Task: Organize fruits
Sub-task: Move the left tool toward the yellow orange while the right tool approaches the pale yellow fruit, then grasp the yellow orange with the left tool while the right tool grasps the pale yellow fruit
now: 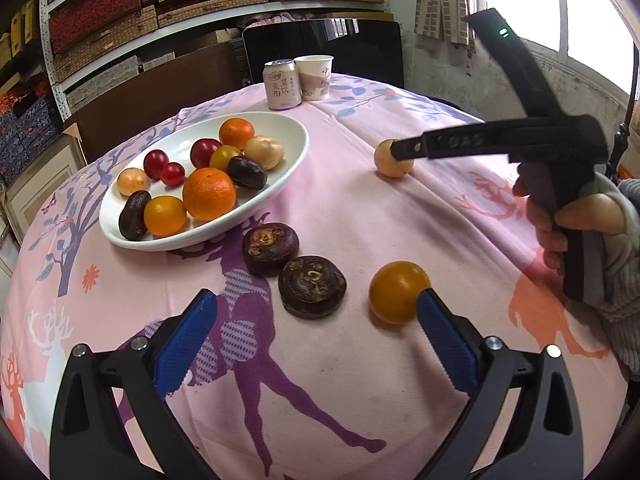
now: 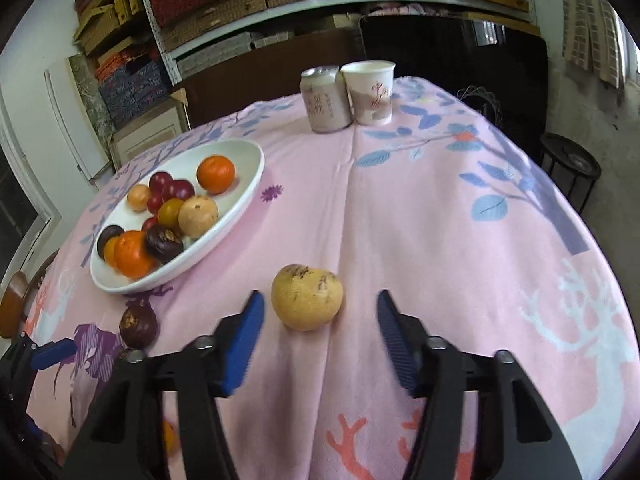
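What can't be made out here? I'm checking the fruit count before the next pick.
- Left wrist view: the far side of the pale fruit is hidden by the right gripper's finger.
- Right wrist view: an orange fruit at the bottom is mostly hidden by the gripper's black frame.
- Both views: fruits in the white dish overlap, so any beneath stay hidden.

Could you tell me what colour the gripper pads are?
Blue pads, clearest in the left wrist view.

Black tongs (image 1: 316, 308), blue ribbed pads (image 1: 188, 344), silver screws; grey ribbed sleeve (image 1: 624, 280).
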